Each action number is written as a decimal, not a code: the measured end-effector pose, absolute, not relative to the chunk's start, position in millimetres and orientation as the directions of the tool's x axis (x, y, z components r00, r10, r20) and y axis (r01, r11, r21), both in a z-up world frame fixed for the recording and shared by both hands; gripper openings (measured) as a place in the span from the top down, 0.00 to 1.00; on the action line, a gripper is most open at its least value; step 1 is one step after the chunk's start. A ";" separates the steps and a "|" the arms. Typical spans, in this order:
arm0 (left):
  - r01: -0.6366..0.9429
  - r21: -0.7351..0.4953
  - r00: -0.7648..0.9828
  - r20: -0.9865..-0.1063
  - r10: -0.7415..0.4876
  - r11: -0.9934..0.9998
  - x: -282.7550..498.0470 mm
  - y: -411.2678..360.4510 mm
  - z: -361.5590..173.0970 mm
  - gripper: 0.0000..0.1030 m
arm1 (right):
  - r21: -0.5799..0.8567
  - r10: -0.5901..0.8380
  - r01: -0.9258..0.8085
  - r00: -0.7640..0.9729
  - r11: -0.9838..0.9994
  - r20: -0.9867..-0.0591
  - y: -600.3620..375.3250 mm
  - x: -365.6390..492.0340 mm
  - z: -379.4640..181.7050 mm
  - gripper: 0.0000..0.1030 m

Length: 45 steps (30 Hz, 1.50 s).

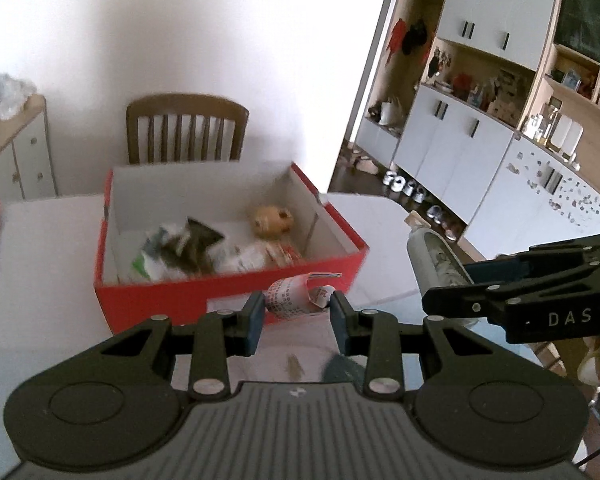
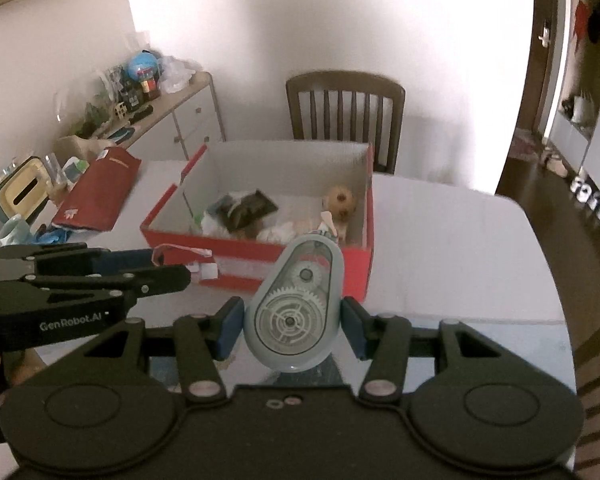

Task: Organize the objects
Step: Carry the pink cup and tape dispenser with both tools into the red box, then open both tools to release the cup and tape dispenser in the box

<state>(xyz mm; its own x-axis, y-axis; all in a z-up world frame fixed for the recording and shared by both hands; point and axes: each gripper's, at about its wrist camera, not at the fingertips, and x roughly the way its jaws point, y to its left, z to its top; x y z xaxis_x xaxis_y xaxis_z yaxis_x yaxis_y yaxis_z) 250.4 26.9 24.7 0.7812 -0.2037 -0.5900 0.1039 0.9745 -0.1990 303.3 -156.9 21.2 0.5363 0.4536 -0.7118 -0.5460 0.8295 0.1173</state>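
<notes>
A red cardboard box point(image 1: 148, 300) point(image 2: 352, 276) with white inside stands open on the white table. It holds a crumpled packet point(image 1: 180, 252) point(image 2: 240, 208), a round tan toy point(image 1: 270, 218) point(image 2: 340, 200) and white wrappers. My left gripper point(image 1: 296, 312) is shut on a curled printed paper wrapper point(image 1: 290, 294), held just before the box's near wall; it also shows in the right wrist view point(image 2: 204, 270). My right gripper point(image 2: 292, 320) is shut on a blue-grey correction tape dispenser point(image 2: 294, 312), seen in the left wrist view point(image 1: 432, 264) to the right of the box.
A brown wooden chair point(image 1: 186, 128) point(image 2: 344, 104) stands behind the table. A red folder point(image 2: 100, 192) and a cup point(image 2: 14, 232) lie at the table's left. A cluttered sideboard point(image 2: 172, 108) lines the left wall. White cabinets point(image 1: 460, 140) stand at right.
</notes>
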 end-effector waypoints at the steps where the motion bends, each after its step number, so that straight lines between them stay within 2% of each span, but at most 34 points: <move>1: 0.105 -0.190 0.784 -0.588 -0.199 0.976 253.8 28.7 26.2 0.67 | 0.116 0.454 -0.547 0.539 0.829 -0.710 -154.1 307.9 22.9 0.49; 11: 0.092 -0.092 0.800 -0.586 -0.129 0.991 296.8 52.6 35.8 0.67 | 0.067 0.441 -0.566 0.558 0.822 -0.703 -126.4 353.0 29.4 0.49; 20: 0.085 -0.032 0.786 -0.613 -0.087 0.996 338.6 71.7 24.1 0.68 | 0.002 0.396 -0.575 0.560 0.818 -0.727 -90.9 394.0 14.0 0.49; 32: 0.052 -0.032 0.726 -0.685 -0.060 0.998 378.9 89.0 -18.2 0.68 | -0.014 0.342 -0.568 0.513 0.823 -0.788 -57.2 440.1 -35.1 0.49; 45: 0.041 -0.046 0.696 -0.715 -0.062 0.998 390.9 93.0 -41.4 0.68 | -0.025 0.303 -0.589 0.452 0.808 -0.839 -41.2 453.4 -77.5 0.49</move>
